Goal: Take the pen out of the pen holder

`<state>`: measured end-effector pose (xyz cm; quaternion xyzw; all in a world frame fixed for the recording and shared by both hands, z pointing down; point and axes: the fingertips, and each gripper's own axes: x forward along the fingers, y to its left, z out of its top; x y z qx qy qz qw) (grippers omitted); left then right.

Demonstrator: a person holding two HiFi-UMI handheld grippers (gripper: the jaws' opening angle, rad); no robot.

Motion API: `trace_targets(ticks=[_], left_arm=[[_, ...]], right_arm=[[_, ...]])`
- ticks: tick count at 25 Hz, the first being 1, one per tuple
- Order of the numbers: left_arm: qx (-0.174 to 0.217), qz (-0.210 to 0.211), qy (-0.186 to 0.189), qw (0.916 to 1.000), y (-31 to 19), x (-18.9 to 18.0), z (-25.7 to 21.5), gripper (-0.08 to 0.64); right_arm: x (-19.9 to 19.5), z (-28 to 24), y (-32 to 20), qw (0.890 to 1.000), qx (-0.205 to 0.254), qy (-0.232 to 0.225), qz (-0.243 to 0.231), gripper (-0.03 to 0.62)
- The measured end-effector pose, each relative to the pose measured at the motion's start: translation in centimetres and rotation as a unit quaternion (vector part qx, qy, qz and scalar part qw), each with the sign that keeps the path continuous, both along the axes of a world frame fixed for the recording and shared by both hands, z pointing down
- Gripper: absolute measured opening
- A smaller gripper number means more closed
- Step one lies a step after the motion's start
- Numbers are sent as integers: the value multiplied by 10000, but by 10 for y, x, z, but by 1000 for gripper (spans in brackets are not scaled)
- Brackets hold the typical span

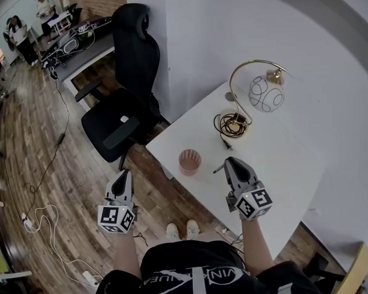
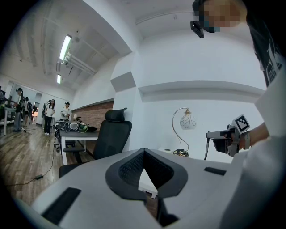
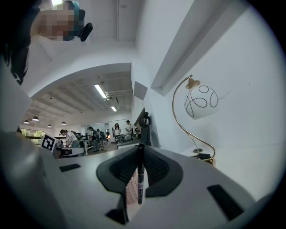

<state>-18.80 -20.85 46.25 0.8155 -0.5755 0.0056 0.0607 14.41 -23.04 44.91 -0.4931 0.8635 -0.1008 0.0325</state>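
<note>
The pen [image 3: 140, 174] is out of the pen holder [image 1: 189, 161]. Its long axis stands upright, and it is clamped between the almost closed jaws of the right gripper [image 1: 231, 166], just right of the pen holder and above the table [image 1: 281, 164]. The left gripper [image 1: 123, 175] hangs left of the holder, beyond the table edge, with its jaws together and empty.

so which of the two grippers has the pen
The right gripper: its jaws are shut on a black pen, held over the white table near the pink pen holder. The left gripper has its jaws together on nothing.
</note>
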Motion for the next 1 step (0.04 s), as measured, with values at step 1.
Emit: trace_targets(ticks=[1], left_arm=[[3, 4, 2, 10000, 0, 0, 0, 14]], right_arm=[[0, 0, 0, 10000, -6, -37, 10, 49]])
